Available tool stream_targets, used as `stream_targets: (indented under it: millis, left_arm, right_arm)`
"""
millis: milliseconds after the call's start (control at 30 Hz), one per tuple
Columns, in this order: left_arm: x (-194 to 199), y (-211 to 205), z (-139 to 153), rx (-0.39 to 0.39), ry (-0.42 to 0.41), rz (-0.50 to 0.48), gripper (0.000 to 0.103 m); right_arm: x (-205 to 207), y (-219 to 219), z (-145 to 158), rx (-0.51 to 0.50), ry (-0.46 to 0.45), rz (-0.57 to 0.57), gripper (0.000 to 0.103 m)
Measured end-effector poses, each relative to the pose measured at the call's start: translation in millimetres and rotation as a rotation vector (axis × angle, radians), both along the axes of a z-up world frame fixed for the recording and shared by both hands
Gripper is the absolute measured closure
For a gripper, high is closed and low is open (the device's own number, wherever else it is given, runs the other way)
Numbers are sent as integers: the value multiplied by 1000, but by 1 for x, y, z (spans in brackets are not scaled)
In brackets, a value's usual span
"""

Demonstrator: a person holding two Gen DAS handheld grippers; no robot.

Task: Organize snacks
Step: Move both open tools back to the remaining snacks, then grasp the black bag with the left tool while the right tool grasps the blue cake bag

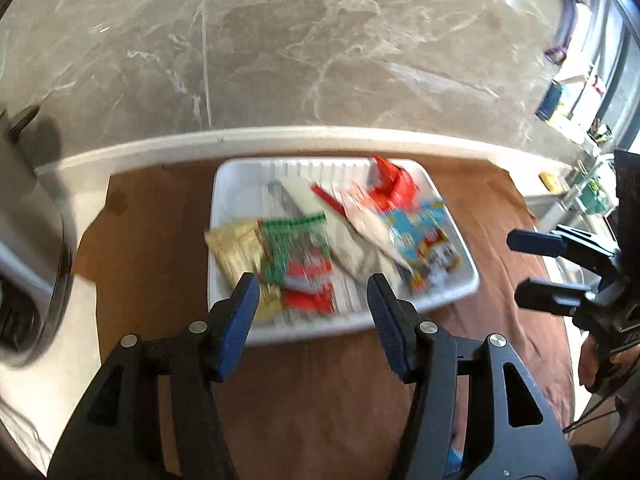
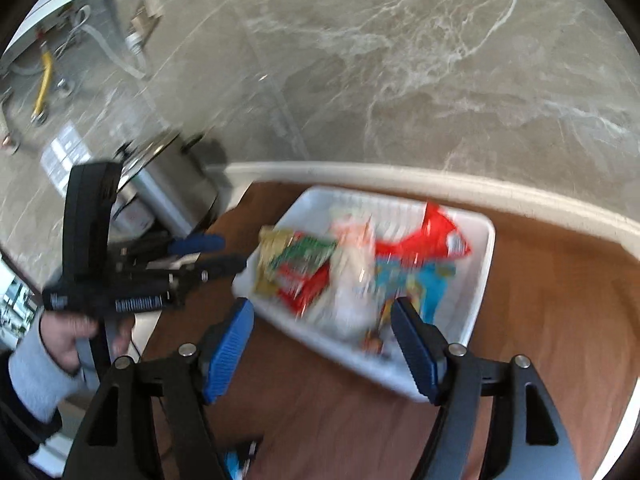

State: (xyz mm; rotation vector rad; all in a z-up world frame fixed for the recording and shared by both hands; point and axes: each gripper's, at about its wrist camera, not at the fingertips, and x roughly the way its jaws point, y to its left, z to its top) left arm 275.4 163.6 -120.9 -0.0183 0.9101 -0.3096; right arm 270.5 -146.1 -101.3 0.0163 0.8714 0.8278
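Below, at the bottom centre of the left wrist view: left tongs (image 1: 312,294), blue pads apart, nothing between them, hovering over the near edge of a white tray (image 1: 236,184) in mid-frame on a brown bench (image 1: 160,240). Just beyond the left pad, a gold packet (image 1: 236,250) overhanging the tray's left rim; beside it a green-and-red packet (image 1: 304,256), then a pale wrapper (image 1: 360,220), a blue packet (image 1: 420,236) toward the right pad and a red packet (image 1: 392,184) at the far rim. Right tongs (image 1: 520,268) at the right edge of that view, pads parted, empty, well off the tray's right side.

From the right wrist view: right tongs (image 2: 324,334) at lower centre, pads wide apart around nothing, the tray's near corner just past them; left tongs (image 2: 224,256) at left, held by a hand (image 2: 80,336) in a grey sleeve (image 2: 32,368), tips near the tray's left rim.

Printing on every packet too blurred to read.
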Motion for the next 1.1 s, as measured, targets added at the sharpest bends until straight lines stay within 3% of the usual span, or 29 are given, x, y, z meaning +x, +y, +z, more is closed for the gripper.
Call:
stream_targets:
  millis: [233, 433, 633, 967, 1033, 1100]
  left_arm:
    - [-76, 3, -5, -7, 68, 3, 49]
    - [-136, 4, -18, -22, 134, 15, 48]
    - [-185, 5, -29, -31, 178, 39, 48]
    - [-218, -7, -33, -32, 220, 25, 48]
    - [-223, -12, -35, -30, 230, 8, 48]
    - [-226, -17, -36, -28, 236, 0, 48]
  right_arm:
    - [-68, -6, -27, -83, 62, 149, 28]
    - [-114, 8, -49, -169, 56, 281, 28]
    - [-136, 22, -65, -238, 35, 356, 28]
    - [-145, 35, -84, -317, 0, 393, 28]
    - [-145, 35, -85, -308, 12, 394, 32]
    - [-144, 34, -89, -313, 25, 389, 47]
